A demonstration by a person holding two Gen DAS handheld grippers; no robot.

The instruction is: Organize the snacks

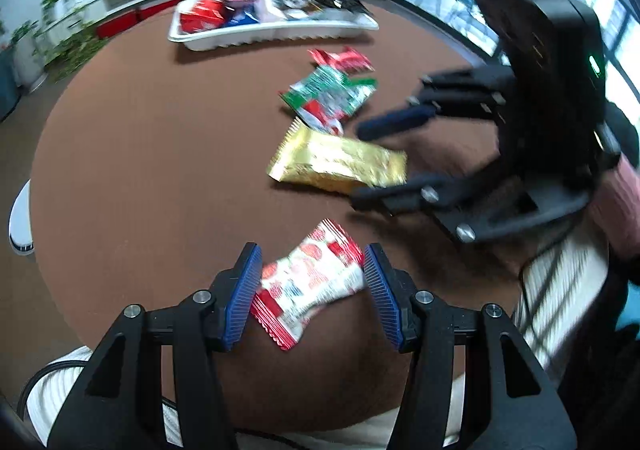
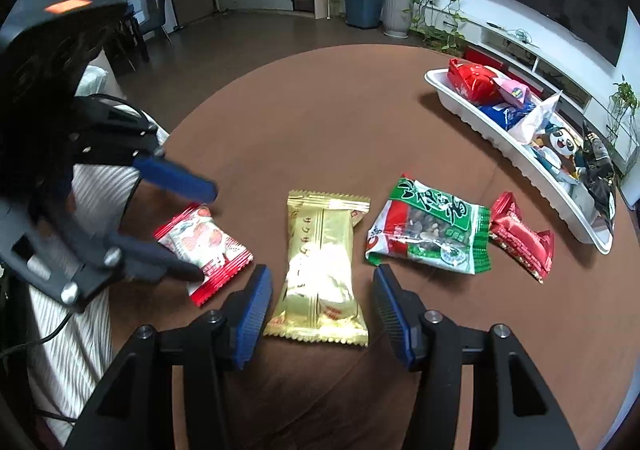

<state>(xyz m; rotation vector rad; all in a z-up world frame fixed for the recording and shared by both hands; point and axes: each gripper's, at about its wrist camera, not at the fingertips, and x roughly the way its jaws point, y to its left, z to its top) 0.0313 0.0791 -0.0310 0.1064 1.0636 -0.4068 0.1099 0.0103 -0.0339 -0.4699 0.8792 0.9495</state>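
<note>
A red-and-white strawberry packet lies flat near the table's front edge. My left gripper straddles it, open, with both blue pads close to its edges. A gold packet lies beside it. My right gripper stands open over the gold packet's near end, with a gap on each side. Further along lie a green packet and a small red packet.
A long white tray at the far side of the round brown table holds several snack bags. A person's ribbed white clothing presses against the table's near edge. Potted plants and low shelves stand beyond.
</note>
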